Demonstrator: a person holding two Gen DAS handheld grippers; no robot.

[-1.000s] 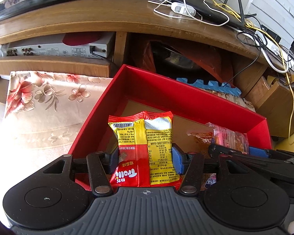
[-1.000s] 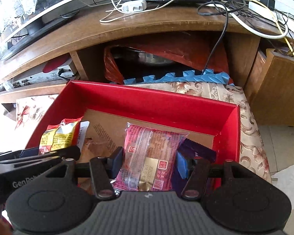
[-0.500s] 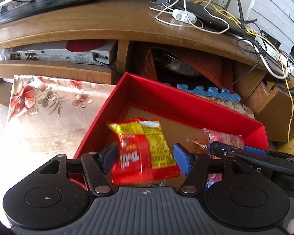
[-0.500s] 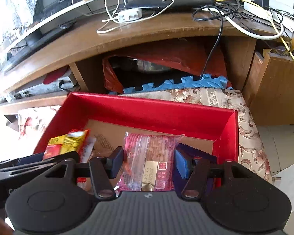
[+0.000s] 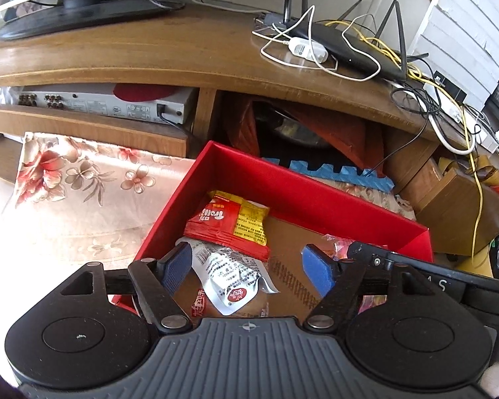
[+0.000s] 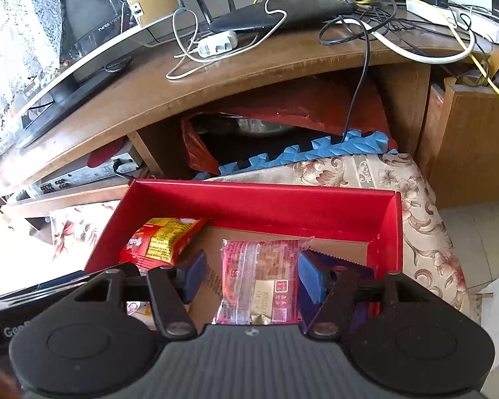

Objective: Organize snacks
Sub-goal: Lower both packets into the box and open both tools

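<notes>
Red box (image 5: 292, 196) now holds yellow-red packet (image 5: 231, 222) — left hand-held gripper (image 5: 246, 267) opened.

We cannot see the purple packet (image 6: 341, 267) whole; the right gripper (image 6: 251, 276) hides most of it, its print unreadable.

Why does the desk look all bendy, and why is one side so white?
Left wrist view: the fisheye lens curves the desk, and sunlight washes out the flowery cloth at the left. Right wrist view: same bending; the lace curtain is glaring white. The red box stays sharp.
</notes>
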